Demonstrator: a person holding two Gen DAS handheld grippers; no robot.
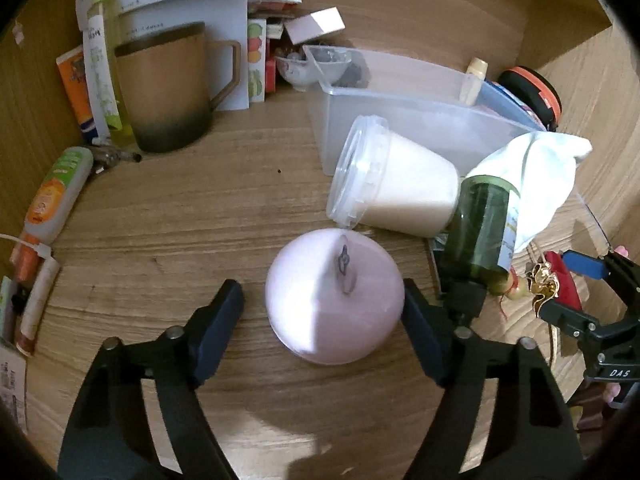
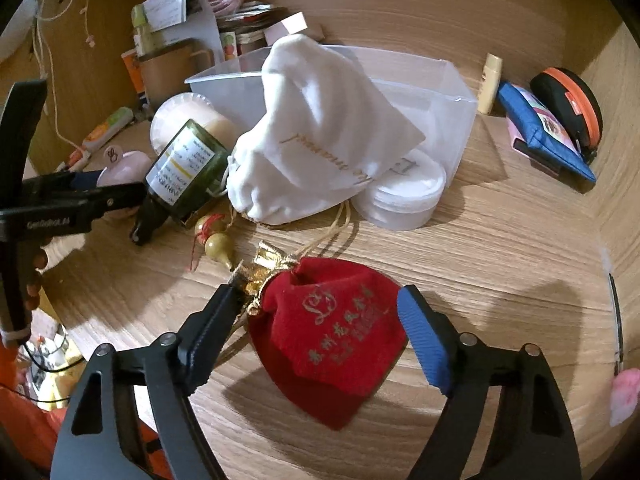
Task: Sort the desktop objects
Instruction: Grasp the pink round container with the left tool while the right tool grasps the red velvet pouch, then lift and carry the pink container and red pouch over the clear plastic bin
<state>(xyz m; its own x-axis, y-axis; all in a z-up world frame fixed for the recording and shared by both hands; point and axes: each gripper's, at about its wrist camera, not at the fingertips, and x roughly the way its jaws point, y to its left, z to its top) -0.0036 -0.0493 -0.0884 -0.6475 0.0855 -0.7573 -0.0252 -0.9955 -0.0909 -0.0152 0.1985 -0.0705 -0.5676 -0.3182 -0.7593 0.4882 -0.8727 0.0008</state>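
In the left wrist view my left gripper is open, its fingers either side of a round pink case lying flat on the desk; the right finger is close to its edge. In the right wrist view my right gripper is open around a red velvet pouch with gold print and a gold tie. A clear plastic bin stands behind, also in the right wrist view. A green glass bottle, a white pouch and a tipped cream tub lie by it.
A brown mug, tubes and papers crowd the back left. A small gourd charm, a round white pad box, a blue pouch and a black-orange case lie to the right. Wooden walls enclose the desk.
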